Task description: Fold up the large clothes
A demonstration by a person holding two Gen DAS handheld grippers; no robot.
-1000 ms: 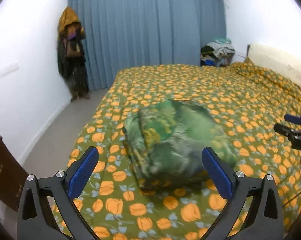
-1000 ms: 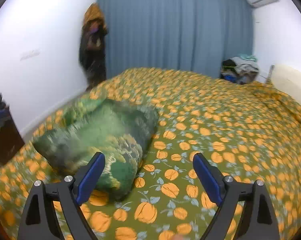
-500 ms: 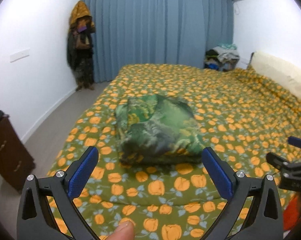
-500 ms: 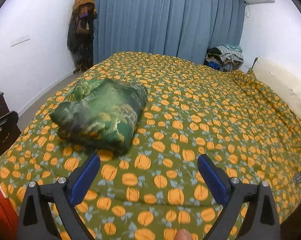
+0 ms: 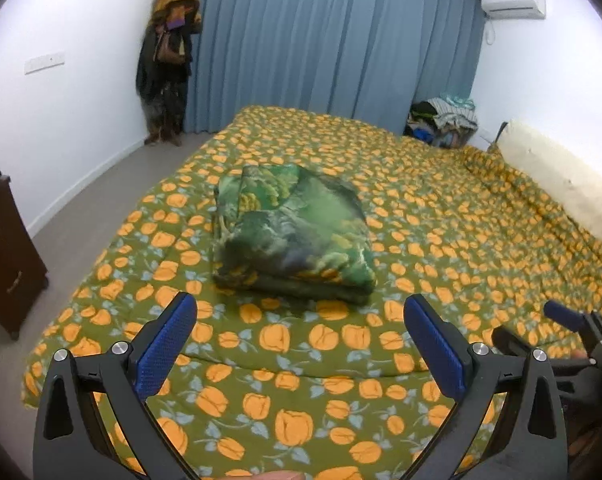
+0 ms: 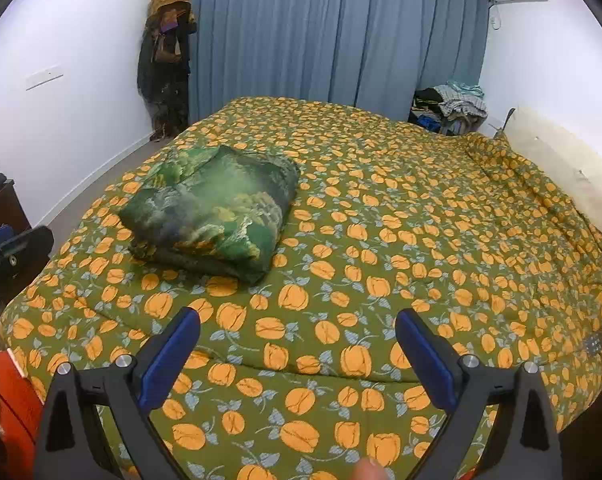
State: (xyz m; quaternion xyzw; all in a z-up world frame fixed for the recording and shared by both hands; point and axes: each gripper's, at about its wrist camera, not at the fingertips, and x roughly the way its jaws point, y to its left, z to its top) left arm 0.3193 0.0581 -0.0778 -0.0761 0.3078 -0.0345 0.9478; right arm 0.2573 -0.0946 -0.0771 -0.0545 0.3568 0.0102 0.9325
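A folded green printed cloth [image 5: 293, 232] lies as a thick bundle on the bed cover [image 5: 441, 240], which is olive with orange flowers. My left gripper [image 5: 301, 300] stands open just short of the bundle, with nothing between its blue pads. In the right wrist view the same bundle [image 6: 217, 204] lies ahead and to the left. My right gripper [image 6: 298, 314] is open wide over bare bed cover [image 6: 381, 240] and holds nothing. Each gripper shows at the edge of the other's view: the right gripper [image 5: 573, 332] and the left gripper [image 6: 13, 248].
A dark wooden cabinet [image 5: 5, 256] stands by the left wall, near the bed's corner. Coats [image 5: 169, 60] hang beside the blue curtain [image 5: 321, 48]. A pile of clothes [image 5: 445, 120] sits at the far right, and a cream headboard [image 5: 561, 172] runs along the bed's right side.
Both grippers have drawn back from the folded bundle, which now lies farther off and smaller in both views. More of the near bed edge shows.
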